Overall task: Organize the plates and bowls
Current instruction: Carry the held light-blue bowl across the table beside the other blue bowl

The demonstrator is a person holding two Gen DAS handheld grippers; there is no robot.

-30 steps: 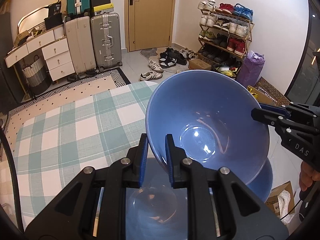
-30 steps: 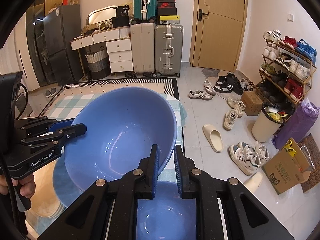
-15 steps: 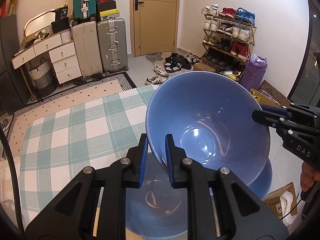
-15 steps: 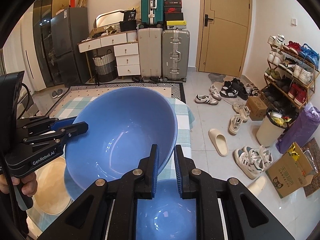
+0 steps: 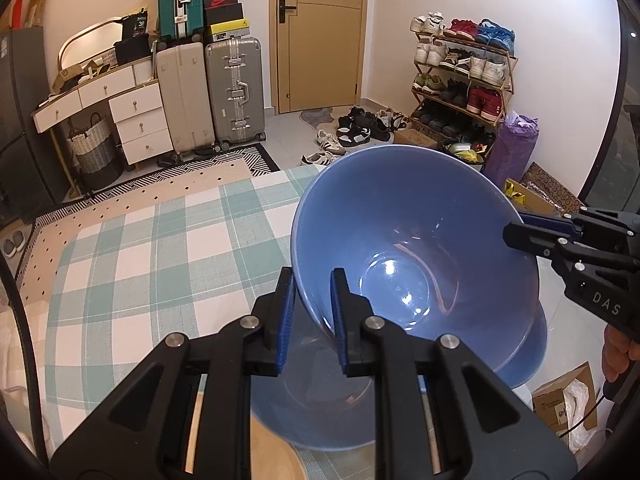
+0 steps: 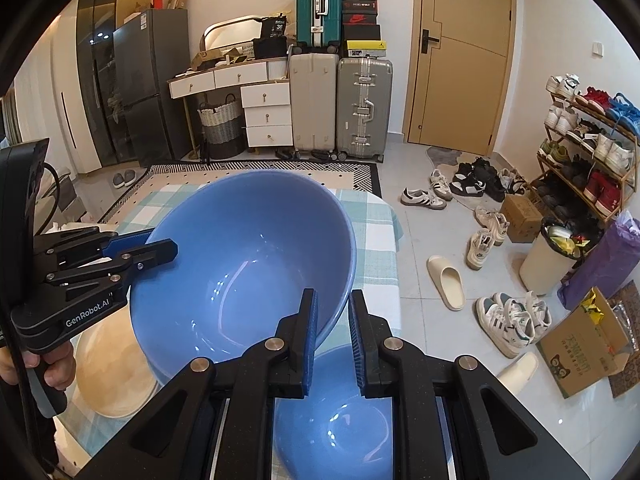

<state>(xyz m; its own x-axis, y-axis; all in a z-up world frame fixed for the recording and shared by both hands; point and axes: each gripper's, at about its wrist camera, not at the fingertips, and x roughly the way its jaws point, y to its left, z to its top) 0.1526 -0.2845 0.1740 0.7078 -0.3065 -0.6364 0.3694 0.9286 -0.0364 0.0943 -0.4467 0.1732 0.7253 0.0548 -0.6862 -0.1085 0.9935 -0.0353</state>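
L gripper (image 5: 311, 312) & R gripper (image 6: 333, 332), both angling downward, are each clamping opposite rims of the blue bowl (image 5: 412, 264), holding it tilted above a 2nd bowl (image 6: 340, 420).

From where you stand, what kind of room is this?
Most likely the entrance area of someone's home. A shoe rack full of trainers stands by the door, suitcases are stacked against the wall, and a table with a checked cloth holds the blue bowls.
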